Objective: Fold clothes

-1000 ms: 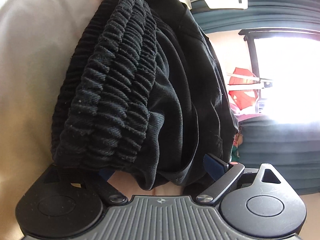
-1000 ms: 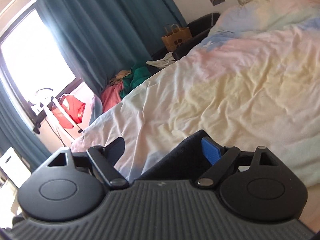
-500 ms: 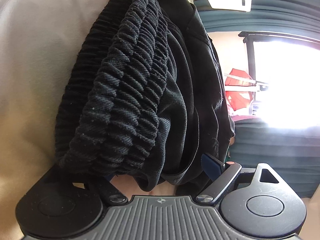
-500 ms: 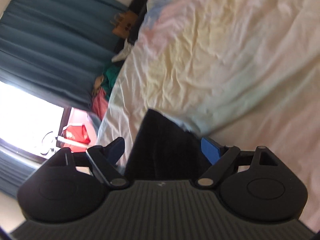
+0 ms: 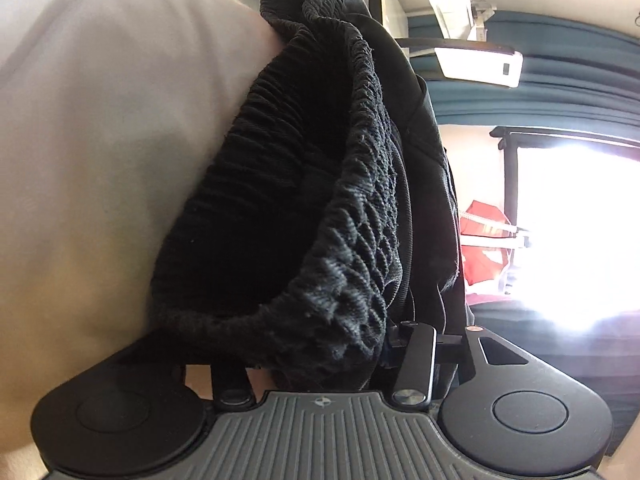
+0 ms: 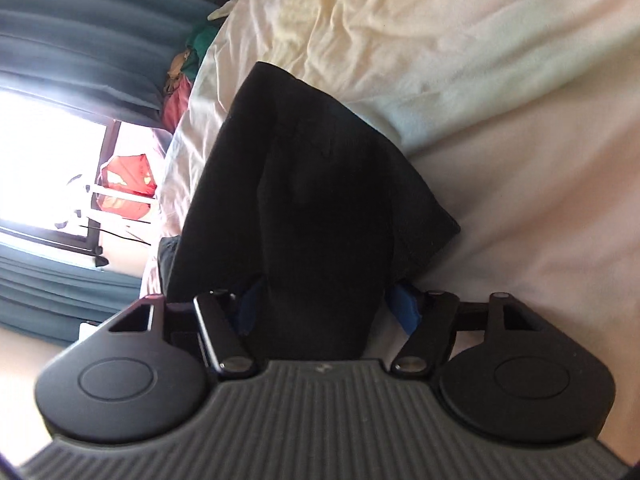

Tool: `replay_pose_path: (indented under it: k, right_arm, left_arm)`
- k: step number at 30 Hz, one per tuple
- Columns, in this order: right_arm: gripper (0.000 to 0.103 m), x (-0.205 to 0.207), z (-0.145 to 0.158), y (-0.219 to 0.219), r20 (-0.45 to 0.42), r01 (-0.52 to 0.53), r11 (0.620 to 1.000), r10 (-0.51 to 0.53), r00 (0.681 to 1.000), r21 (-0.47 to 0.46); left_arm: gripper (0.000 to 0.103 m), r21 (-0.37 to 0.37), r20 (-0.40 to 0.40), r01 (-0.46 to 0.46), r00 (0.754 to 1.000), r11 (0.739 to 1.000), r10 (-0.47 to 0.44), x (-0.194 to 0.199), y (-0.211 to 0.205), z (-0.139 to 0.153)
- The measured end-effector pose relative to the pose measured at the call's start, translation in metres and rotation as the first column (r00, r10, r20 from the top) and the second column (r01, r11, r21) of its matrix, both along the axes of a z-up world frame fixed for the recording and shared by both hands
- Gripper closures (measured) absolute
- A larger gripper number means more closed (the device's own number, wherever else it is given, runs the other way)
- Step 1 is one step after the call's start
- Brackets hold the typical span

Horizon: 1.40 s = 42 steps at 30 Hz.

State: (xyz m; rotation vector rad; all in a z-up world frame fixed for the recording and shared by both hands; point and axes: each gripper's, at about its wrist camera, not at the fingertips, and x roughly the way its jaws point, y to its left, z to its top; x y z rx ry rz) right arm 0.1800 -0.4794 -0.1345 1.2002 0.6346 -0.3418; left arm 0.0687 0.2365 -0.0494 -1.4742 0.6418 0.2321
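Black shorts (image 6: 320,200) sit clamped in your right gripper (image 6: 324,312) over the bed sheet (image 6: 500,160); your left gripper (image 5: 320,356) pinches their ribbed waistband (image 5: 340,260).

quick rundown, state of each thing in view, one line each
left tongs: shut on the black garment's ribbed elastic waistband
right tongs: shut on the black fabric garment
black fabric garment: bunched, lying partly on the bed
pale rumpled bedsheet: wrinkled, spread over the bed
teal curtains: drawn aside, window bright

Black garment (image 6: 320,200) (ribbed elastic waistband (image 5: 320,240) bunched) drapes in folds against the pale bedsheet (image 6: 520,160).
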Motion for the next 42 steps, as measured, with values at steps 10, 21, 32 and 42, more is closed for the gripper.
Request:
replay_pose_path:
  k: [10,21,32,42]
  right_arm:
    - [0.089,-0.003,0.004,-0.008,0.079,0.115,0.990,-0.108,0.991,-0.088]
    - [0.093,-0.039,0.061,-0.024,0.328,0.275,0.946,-0.208,0.922,-0.172]
    - [0.093,-0.065,0.019,-0.044,0.164,0.253,0.959,-0.273,0.948,0.131]
    - [0.093,-0.097,0.049,-0.021,0.296,0.231,0.967,-0.252,0.921,0.105]
  left_arm:
    - [0.076,0.139,0.038,-0.053,0.998,0.989,0.048,-0.039,0.027,0.007]
    - [0.095,0.265,0.177,-0.095,0.983,0.959,0.049,-0.083,0.061,0.109]
    - [0.096,0.185,0.067,-0.131,0.990,0.974,0.120,-0.089,0.175,0.108]
    - [0.096,0.178,0.199,-0.155,0.973,0.972,0.119,-0.101,0.182,0.053]
